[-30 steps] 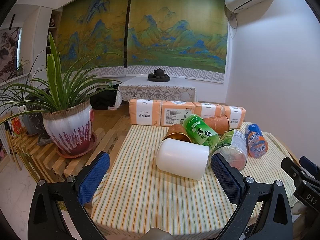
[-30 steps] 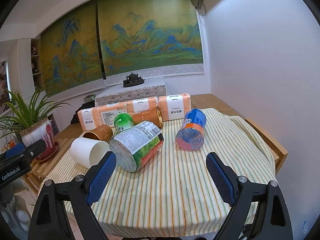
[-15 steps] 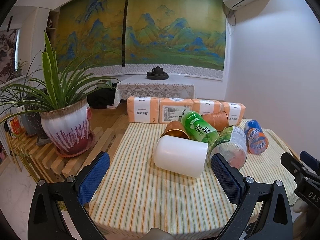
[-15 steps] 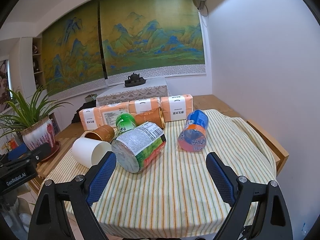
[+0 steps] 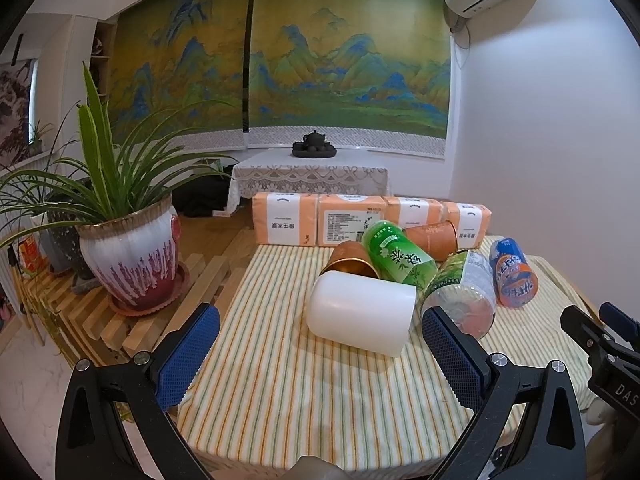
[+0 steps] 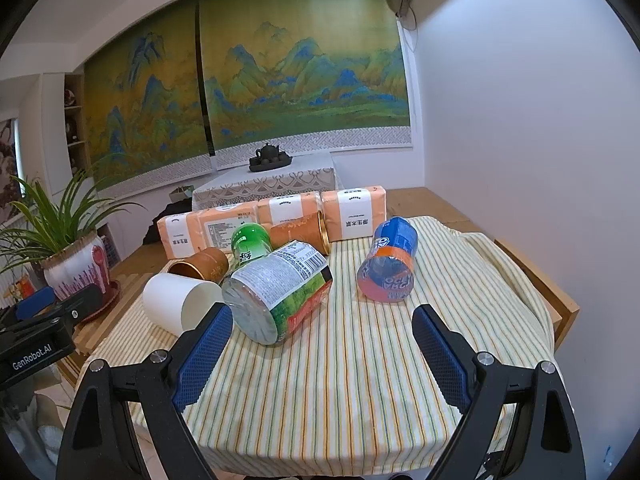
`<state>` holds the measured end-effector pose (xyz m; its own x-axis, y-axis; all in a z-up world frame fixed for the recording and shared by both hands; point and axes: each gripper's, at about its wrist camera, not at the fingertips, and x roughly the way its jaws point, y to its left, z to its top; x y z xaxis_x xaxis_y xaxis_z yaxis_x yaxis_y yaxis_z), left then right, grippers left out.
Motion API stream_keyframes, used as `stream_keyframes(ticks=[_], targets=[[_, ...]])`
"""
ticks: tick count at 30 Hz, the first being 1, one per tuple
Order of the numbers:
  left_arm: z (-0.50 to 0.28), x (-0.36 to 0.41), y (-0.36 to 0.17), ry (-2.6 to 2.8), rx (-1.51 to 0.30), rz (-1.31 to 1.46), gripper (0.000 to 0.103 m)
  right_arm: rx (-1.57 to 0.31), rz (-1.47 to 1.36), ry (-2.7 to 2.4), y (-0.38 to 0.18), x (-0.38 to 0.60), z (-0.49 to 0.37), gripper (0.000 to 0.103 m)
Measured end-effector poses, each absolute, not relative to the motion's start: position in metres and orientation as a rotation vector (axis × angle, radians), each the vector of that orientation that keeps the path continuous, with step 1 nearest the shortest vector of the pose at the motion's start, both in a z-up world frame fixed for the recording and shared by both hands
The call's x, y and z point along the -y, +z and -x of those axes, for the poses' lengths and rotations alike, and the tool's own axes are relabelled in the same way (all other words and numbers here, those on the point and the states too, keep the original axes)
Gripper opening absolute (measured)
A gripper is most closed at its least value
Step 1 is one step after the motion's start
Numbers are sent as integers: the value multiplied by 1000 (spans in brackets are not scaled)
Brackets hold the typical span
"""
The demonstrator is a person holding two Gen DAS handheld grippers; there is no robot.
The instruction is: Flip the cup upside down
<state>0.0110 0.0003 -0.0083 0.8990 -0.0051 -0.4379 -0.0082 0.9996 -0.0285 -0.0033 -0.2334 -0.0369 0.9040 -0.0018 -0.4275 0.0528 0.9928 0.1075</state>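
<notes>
- Hovering short of white cup (image 5: 360, 312), left gripper (image 5: 320, 354) jaws apart, right gripper (image 6: 322, 354) jaws apart, empty.
- Risking a nudge into bottle (image 5: 460, 300), rolling it.

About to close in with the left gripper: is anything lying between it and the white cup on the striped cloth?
Nothing visible does. The white cup lies on its side straight ahead of the open left gripper, only bare striped cloth between. The brown cup and green bottle lie behind it.
</notes>
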Motion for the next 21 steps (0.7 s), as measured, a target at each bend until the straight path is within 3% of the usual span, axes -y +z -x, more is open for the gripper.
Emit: stream_keyframes(ticks=[15,21], targets=[[-51,-9,2,-40,-512,-3,103,-459,-141,-39,-43,243,-4,89],[-112,-14,10,-115,-664,-71,103,-464,-160,-48,-46,250,-5,89]])
